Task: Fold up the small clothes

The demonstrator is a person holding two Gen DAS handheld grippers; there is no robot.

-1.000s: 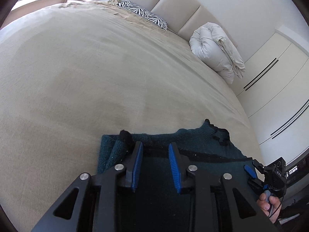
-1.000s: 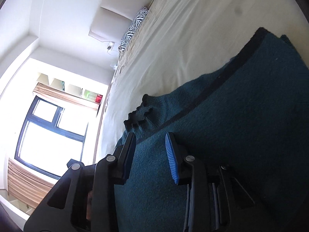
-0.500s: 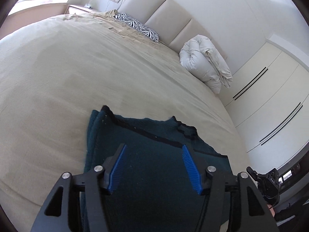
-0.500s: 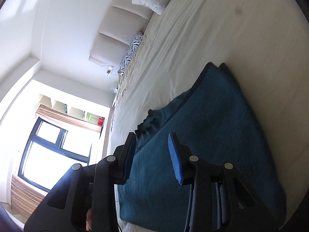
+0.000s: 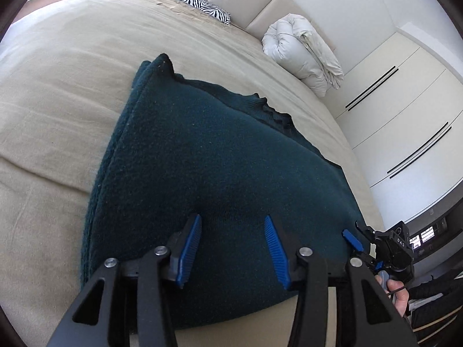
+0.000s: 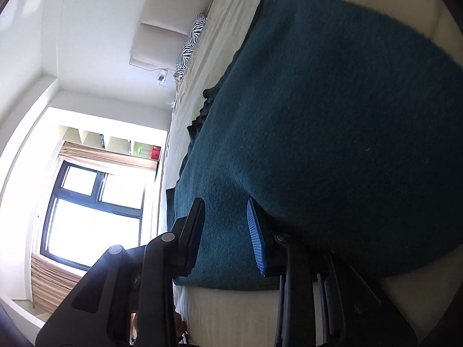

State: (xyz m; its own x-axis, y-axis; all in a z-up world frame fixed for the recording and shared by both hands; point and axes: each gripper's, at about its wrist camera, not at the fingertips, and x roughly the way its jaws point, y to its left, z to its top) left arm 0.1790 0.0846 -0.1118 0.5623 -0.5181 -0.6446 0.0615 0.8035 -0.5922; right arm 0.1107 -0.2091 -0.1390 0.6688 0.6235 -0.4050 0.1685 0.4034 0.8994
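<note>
A dark teal knitted garment [image 5: 220,162] lies folded flat on the beige bed [image 5: 63,92], with a black-trimmed edge at its far side. My left gripper [image 5: 233,224] is open and empty, hovering over the garment's near edge. My right gripper [image 6: 225,206] is open and empty over the garment [image 6: 332,133] near its front corner. The right gripper also shows at the right edge of the left wrist view [image 5: 358,238], held by a hand.
A zebra-print pillow [image 5: 196,3] and a rolled white duvet [image 5: 301,49] lie by the headboard. White wardrobe doors [image 5: 405,110] stand to the right of the bed. A window [image 6: 92,211] is on the far side.
Both grippers have let go and pulled back toward the bed's near edge. The left jaws opened wider. The garment now lies folded, its near half laid over the far part.
</note>
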